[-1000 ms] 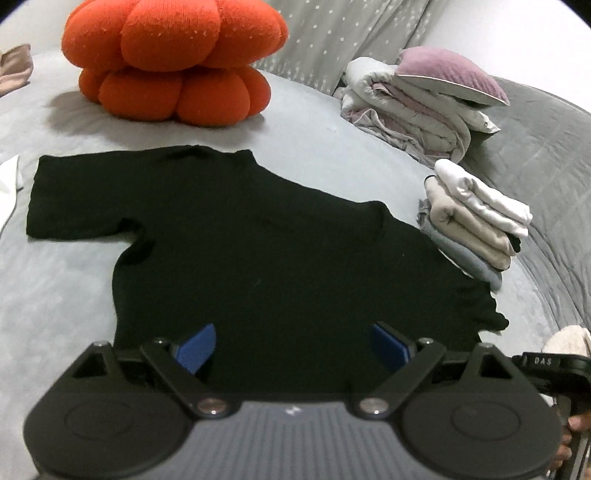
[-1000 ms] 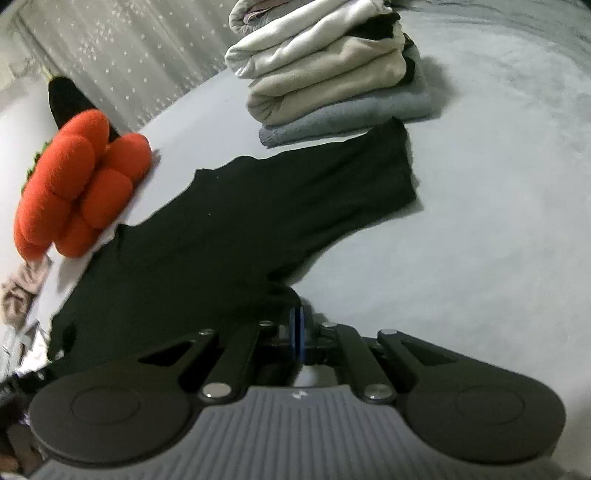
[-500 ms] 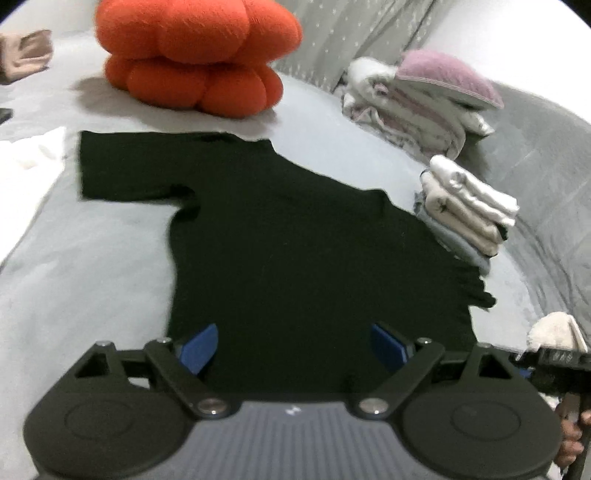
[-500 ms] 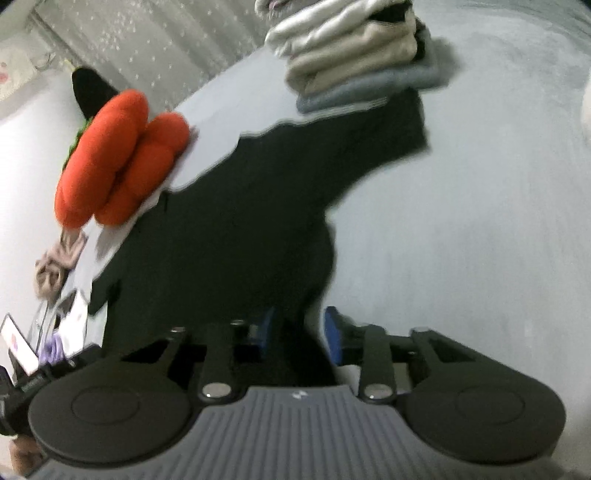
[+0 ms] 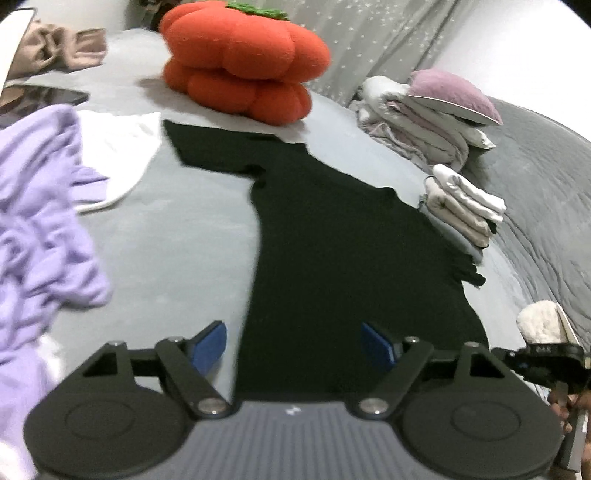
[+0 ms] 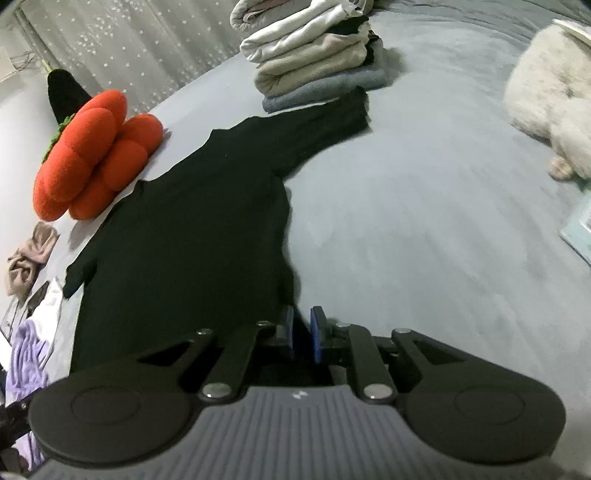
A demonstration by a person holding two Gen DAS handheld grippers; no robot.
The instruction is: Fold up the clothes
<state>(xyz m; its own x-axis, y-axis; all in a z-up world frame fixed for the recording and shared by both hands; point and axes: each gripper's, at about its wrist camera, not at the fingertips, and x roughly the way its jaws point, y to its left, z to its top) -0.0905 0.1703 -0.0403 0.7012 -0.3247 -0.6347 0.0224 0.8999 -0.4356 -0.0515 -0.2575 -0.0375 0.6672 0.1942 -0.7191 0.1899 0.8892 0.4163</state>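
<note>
Left gripper: lower centre of the left view, blue pads spread wide, nothing between them; the shirt's hem edge lies under the gap.

Right gripper: lower centre of the right view, pads nearly pressed together with a narrow slit left; the shirt's lower corner runs up to them, but whether cloth is pinched cannot be told.

Black shirt: flat on the grey bed, filling the middle of both views; one short sleeve points to the upper left of the left view, the other reaches the folded stack.

Purple garment: crumpled, left edge of the left view, beside a white cloth.

White fluffy item: upper right of the right view, well apart from the shirt.

Folded stack: cream, white and grey pieces, top centre of the right view, touching the sleeve end.

Orange pumpkin cushion: top centre of the left view, just beyond the collar.

Bedding pile with mauve pillow: upper right of the left view, against a star-dotted curtain.
</note>
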